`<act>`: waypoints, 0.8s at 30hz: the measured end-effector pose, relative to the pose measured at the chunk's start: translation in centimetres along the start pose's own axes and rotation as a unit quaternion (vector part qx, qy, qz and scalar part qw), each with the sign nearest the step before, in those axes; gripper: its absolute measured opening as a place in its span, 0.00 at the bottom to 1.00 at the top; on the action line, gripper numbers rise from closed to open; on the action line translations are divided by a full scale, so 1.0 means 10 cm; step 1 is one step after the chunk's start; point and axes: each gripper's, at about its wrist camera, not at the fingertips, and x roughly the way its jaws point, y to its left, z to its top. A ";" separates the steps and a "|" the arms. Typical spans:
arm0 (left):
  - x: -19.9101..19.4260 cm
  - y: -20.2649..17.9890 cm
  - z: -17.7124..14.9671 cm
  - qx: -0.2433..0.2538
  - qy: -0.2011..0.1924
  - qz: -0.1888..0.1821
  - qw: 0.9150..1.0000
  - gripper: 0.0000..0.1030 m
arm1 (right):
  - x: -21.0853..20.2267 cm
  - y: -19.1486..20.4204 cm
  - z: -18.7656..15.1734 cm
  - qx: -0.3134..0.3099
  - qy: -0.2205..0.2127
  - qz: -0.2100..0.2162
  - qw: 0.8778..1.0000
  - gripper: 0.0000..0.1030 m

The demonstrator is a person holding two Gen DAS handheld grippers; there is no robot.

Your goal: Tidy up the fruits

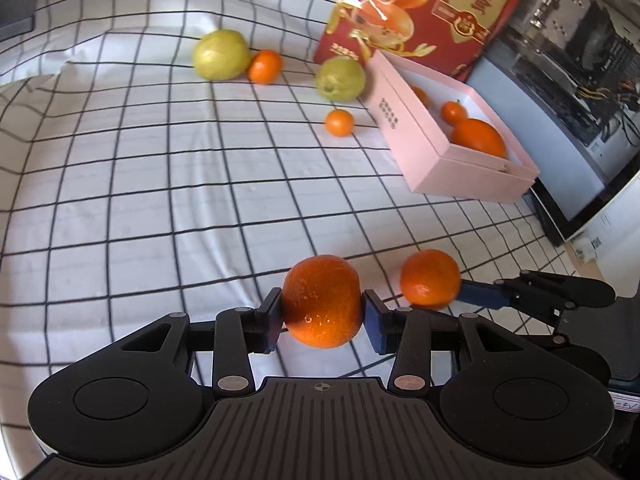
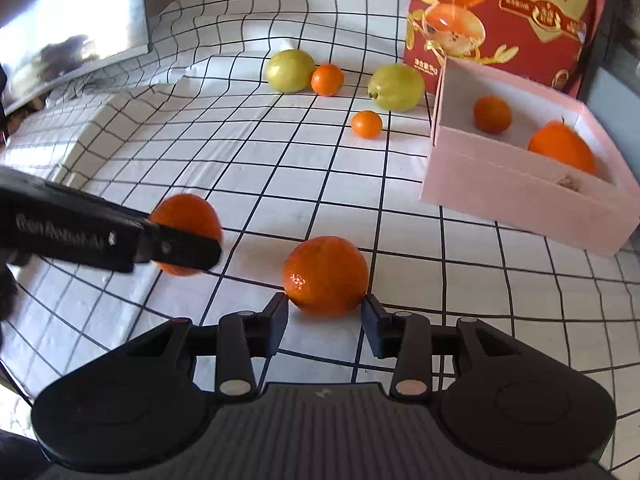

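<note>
Fruits lie all over a white cloth w/ black squares [image 2: 280, 168]. The left gripper [image 1: 322, 316] holds a big orange [image 1: 322, 302] tight btwn its two pads, up off the cloth. The right gripper [image 2: 325, 312] has another orange [image 2: 326, 276] btwn its tips; this one sits on the cloth. The tips are right at its sides, but I can't tell if they squeeze it or just touch.

In the left cam view, that same orange [image 1: 430, 278] shows just beside the held one, w/ the right gripper's blue pad against it.

Farther back are two green-yellow fruits [image 2: 291, 71] [image 2: 396, 87], a small orange [image 2: 327, 79] touching the first one, and one more small orange [image 2: 366, 124] alone near the pink box [image 2: 520, 196].

The pink box is open. Inside are a big orange [image 2: 562, 148] and a small one [image 2: 492, 114]. A red box w/ orange pics [image 2: 520, 20] stands behind it
</note>
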 end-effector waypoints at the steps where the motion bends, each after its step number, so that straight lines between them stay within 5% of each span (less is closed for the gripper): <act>1: -0.02 0.01 -0.01 -0.002 -0.001 0.001 1.000 0.46 | -0.01 -0.01 0.00 0.000 -0.001 -0.001 1.000 0.45; 4: -0.04 0.02 -0.04 -0.004 -0.002 0.001 1.000 0.46 | -0.05 -0.04 -0.01 0.005 -0.009 -0.005 1.000 0.59; 12: 0.00 0.01 -0.08 -0.004 0.007 0.001 1.000 0.46 | 0.03 -0.08 0.03 0.019 -0.007 -0.003 1.000 0.59; 15: 0.05 -0.01 -0.09 -0.005 0.013 -0.002 1.000 0.46 | 0.06 -0.08 0.05 0.020 -0.010 -0.003 1.000 0.55; 17: 0.06 -0.02 -0.07 -0.003 0.013 -0.003 1.000 0.46 | 0.06 -0.08 0.07 0.019 -0.009 0.009 1.000 0.44; 24: 0.14 -0.22 0.18 0.003 -0.006 -0.031 0.999 0.45 | -0.10 -0.32 0.18 0.036 -0.031 -0.009 0.999 0.43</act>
